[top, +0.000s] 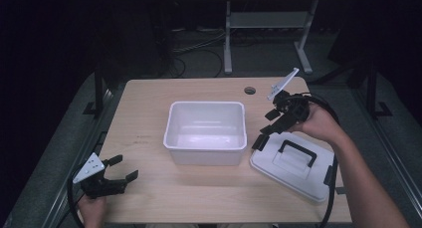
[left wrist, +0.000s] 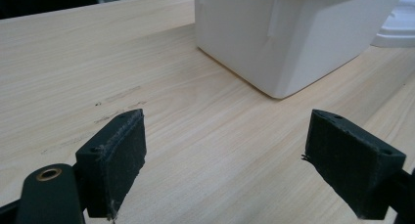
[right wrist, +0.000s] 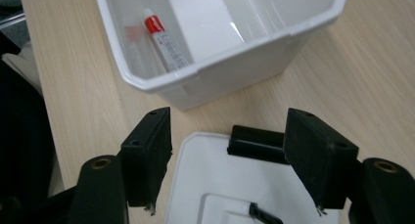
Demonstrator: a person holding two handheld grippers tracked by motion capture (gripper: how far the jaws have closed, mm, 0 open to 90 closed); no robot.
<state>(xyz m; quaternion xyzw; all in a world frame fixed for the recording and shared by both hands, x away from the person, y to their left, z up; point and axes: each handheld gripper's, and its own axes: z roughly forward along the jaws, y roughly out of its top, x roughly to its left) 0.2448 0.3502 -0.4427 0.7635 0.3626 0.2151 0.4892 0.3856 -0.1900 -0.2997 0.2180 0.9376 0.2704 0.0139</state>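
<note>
An open white plastic bin stands mid-table. In the right gripper view a white tube with a red cap lies on the bin's floor against one wall. The bin's white lid with a black handle lies flat on the table to the bin's right. My right gripper hovers open over the lid's near-left corner, its jaws either side of a black latch. My left gripper is open and holds nothing at the table's front left, pointing toward the bin.
The light wooden table has a round cable hole at the back right. Cables trail from both grippers. Behind the table, on the dark floor, are a desk frame and loose cables.
</note>
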